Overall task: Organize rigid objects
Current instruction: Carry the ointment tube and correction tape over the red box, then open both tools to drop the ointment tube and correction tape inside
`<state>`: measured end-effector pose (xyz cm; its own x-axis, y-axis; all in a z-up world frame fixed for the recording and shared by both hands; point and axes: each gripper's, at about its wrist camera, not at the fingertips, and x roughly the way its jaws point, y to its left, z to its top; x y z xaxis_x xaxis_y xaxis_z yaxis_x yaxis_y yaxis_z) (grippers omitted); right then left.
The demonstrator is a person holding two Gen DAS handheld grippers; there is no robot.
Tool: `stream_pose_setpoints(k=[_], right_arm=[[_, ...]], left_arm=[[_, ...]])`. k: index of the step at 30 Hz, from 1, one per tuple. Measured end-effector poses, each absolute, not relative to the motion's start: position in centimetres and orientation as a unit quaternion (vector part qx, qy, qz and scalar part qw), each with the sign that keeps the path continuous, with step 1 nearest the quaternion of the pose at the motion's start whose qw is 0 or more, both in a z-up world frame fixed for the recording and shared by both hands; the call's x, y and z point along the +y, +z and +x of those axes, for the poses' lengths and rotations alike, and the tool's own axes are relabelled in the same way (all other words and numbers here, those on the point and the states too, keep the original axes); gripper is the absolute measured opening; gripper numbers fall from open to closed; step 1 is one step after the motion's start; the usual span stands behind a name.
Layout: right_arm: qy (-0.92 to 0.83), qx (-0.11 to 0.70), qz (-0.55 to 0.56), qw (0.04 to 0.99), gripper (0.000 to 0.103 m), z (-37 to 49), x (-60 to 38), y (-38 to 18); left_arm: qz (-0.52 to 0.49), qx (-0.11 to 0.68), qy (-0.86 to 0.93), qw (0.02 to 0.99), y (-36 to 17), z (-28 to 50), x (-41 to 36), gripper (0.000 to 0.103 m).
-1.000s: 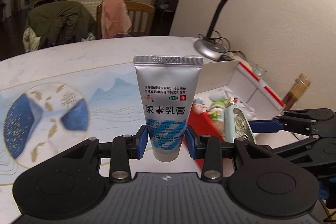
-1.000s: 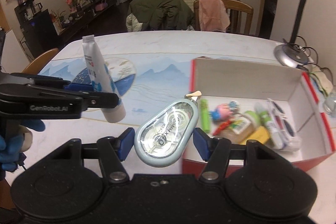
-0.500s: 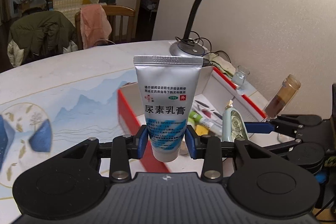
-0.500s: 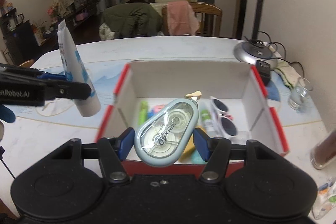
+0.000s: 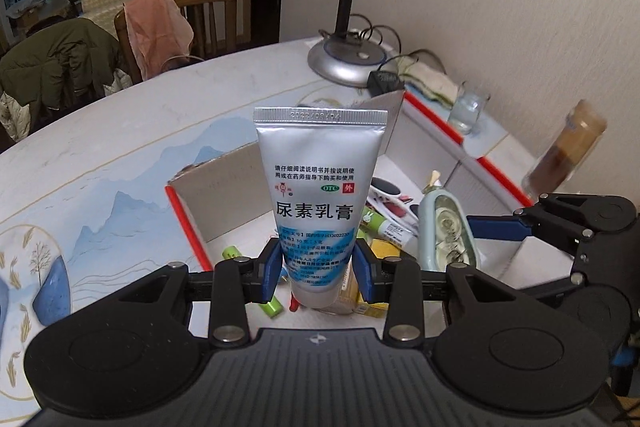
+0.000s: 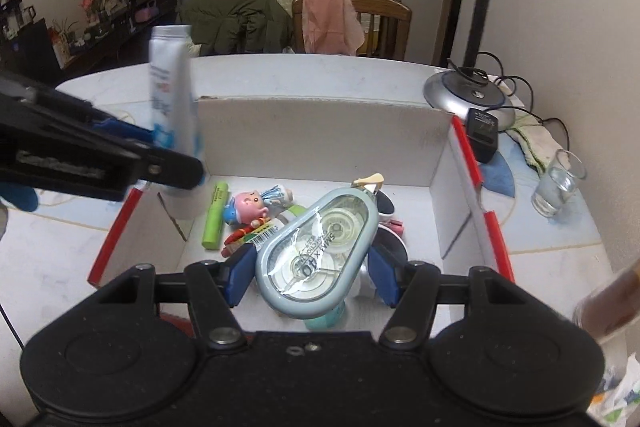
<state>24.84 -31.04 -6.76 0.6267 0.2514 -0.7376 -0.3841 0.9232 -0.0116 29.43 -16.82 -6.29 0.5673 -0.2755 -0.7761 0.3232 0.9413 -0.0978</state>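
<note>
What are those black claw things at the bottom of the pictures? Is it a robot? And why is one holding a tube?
It's not a robot. A person holds a two-finger gripper in each hand, and each one has a small camera looking out along its fingers. That is why you see black arms at the bottom.

One picture comes from the left gripper. Its blue pads squeeze a silver cream tube, standing upright.

The other picture comes from the right gripper. It holds a pale blue correction tape dispenser.

Both hover over an open cardboard box with red edges on a white table. Inside the box lie a green highlighter, a small pink toy figure and other bits. A desk lamp and a small glass stand beside the box.
</note>
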Motion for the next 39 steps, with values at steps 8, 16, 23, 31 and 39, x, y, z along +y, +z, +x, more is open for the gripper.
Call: stream_pose_setpoints(k=[8,16,23,31,39], right_arm=[[0.198,0.404,-0.098,0.888,0.060,25.9,-30.1,-8.2],[0.214,0.424,-0.115,0.872,0.060,26.4,-29.5,-9.4],[0.217,0.437,-0.110,0.866,0.060,27.3,-29.4,-10.1],[0.217,0.448,-0.110,0.861,0.060,27.9,-29.4,-10.8],[0.210,0.460,-0.094,0.858,0.062,28.5,-30.0,-11.4]], left_arm=[[0.057,0.465,-0.158,0.869,-8.9,31.9,-18.5,0.037],[0.066,0.487,-0.149,0.858,-10.8,33.8,-19.4,0.037],[0.072,0.492,-0.148,0.855,-11.5,35.2,-20.1,0.037],[0.079,0.502,-0.147,0.849,-12.6,36.7,-20.8,0.037],[0.077,0.510,-0.153,0.843,-13.0,36.7,-21.0,0.038]])
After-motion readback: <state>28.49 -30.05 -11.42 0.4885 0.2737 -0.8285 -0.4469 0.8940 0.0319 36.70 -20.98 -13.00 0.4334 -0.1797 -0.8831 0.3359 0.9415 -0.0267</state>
